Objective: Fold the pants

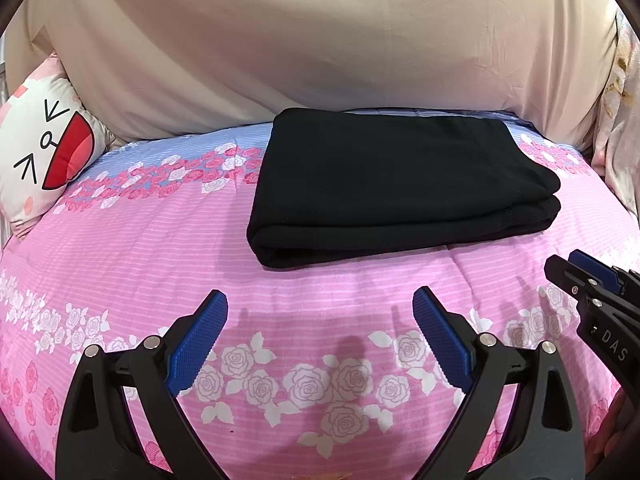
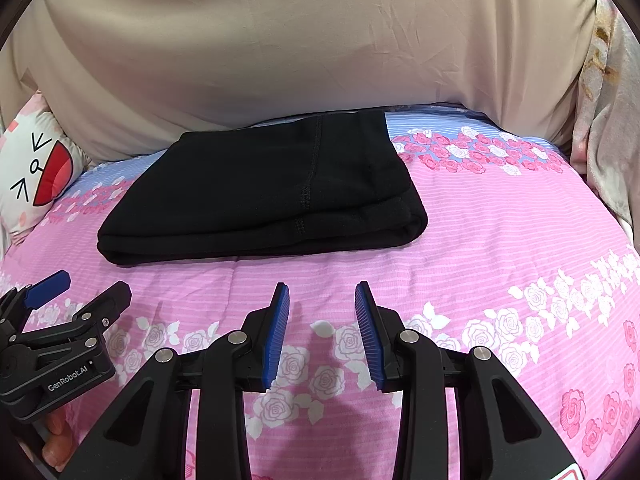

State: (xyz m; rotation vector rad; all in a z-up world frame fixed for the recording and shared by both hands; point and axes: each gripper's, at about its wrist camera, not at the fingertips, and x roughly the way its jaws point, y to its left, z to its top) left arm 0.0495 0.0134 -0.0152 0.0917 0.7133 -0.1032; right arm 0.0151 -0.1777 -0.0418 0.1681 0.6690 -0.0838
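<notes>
Pants (image 1: 400, 184), black and already folded into a thick, tidy rectangle, lay on the pink rose-print bedspread (image 1: 320, 280) just ahead of both grippers, touching neither. From the left gripper (image 1: 320, 332) they sat ahead and slightly to its right; from the right gripper (image 2: 322, 328) they sat ahead and a little to its left. The left gripper's jaws stood wide apart with nothing but bedspread between them. The right gripper's jaws were parted more narrowly, also with nothing between the blue pads (image 2: 276, 336). Both tools pointed down toward the bed, side by side, near each other. Off to the left gripper's far left, a cartoon-face cushion (image 1: 44, 148) leaned against the beige draped sheet (image 1: 320, 40) behind the bed.

To my eye the folding looked finished: layers were stacked, edges roughly even, no leg trailing out. If anything was left, it seemed only to press the bundle flat or square its near edge, which would call for a gentle forward reach without dragging the layers apart.
</notes>
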